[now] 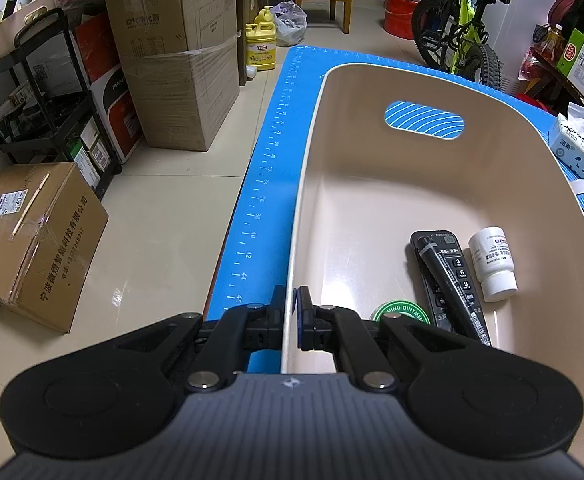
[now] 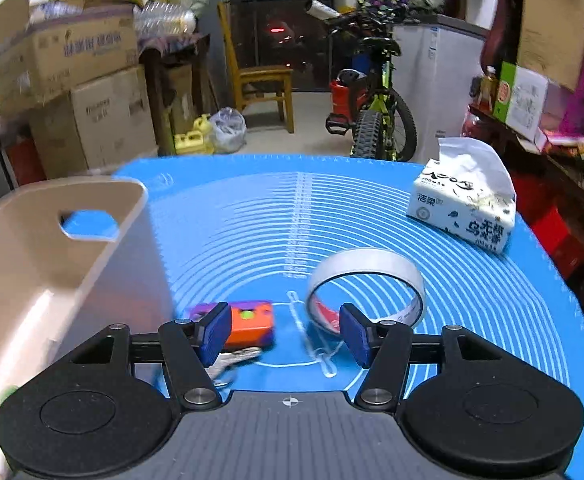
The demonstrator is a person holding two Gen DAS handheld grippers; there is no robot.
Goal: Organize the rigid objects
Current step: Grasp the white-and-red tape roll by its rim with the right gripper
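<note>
A beige plastic bin (image 1: pixel 372 200) stands on the blue mat (image 1: pixel 267 168). In it lie a black remote (image 1: pixel 448 280) with a dark tube across it, a white bottle (image 1: pixel 492 264) and a green ointment tin (image 1: pixel 400 312). My left gripper (image 1: pixel 292 312) is shut on the bin's near left wall. In the right wrist view the right gripper (image 2: pixel 285 332) hangs open over the mat (image 2: pixel 251 220), with nothing between its pads. An orange and purple key fob (image 2: pixel 251 322) with keys (image 2: pixel 231 360) lies by its left finger. A white tape ring (image 2: pixel 368 280) stands just beyond its right finger. The bin (image 2: pixel 31 264) is at the left.
A tissue pack (image 2: pixel 464 208) sits at the mat's far right. Off the table are cardboard boxes (image 1: pixel 171 60), a black shelf cart (image 1: pixel 47 92), a yellow jug (image 1: pixel 261 48), a wooden chair (image 2: pixel 259 76) and a green bicycle (image 2: pixel 376 120).
</note>
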